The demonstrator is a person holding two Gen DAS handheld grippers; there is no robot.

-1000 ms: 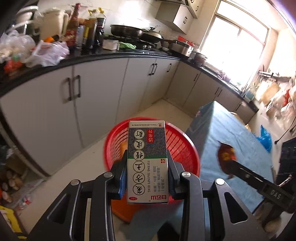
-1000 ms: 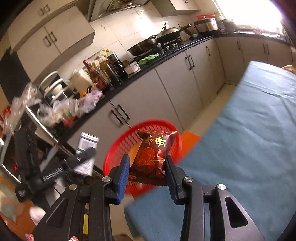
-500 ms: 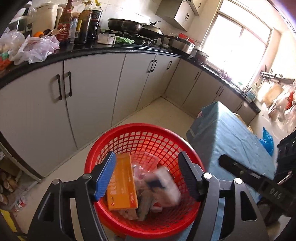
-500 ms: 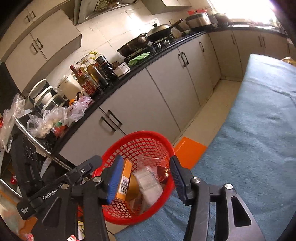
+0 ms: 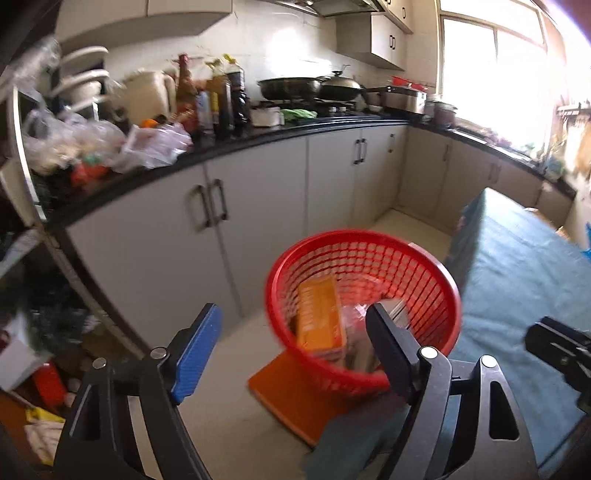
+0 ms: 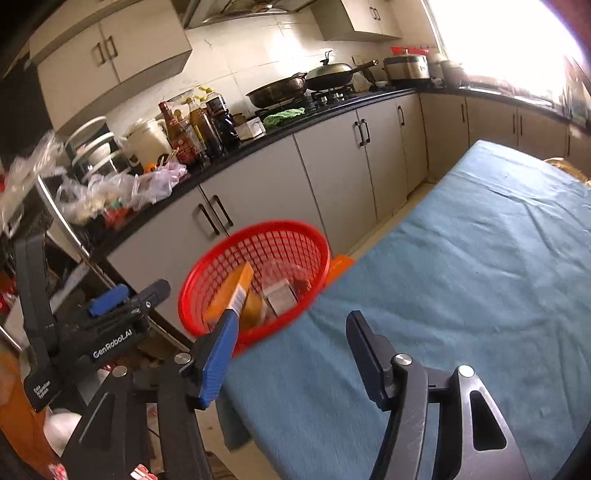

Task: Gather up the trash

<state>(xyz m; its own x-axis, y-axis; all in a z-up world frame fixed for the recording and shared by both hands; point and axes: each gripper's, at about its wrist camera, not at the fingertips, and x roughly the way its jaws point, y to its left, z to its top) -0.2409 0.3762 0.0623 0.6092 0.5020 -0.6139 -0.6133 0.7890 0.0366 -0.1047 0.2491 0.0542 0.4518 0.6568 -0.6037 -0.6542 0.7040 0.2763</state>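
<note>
Drop step complete: left tool and right tool, both opening and empty beside red basket; next move requires locating remaining trash.

Daylight floods in from the large kitchen window, which is blown out to white at the upper right of both views and washes a hazy glare over the nearby cream wall cabinets. Both fisheye pictures bend the black countertop edge into a curve, with dark vignetting in the corners. Motion blur smears the round red plastic mesh basket and the clear plastic bags at left. The teal tablecloth is evenly lit, with soft creases.
</note>
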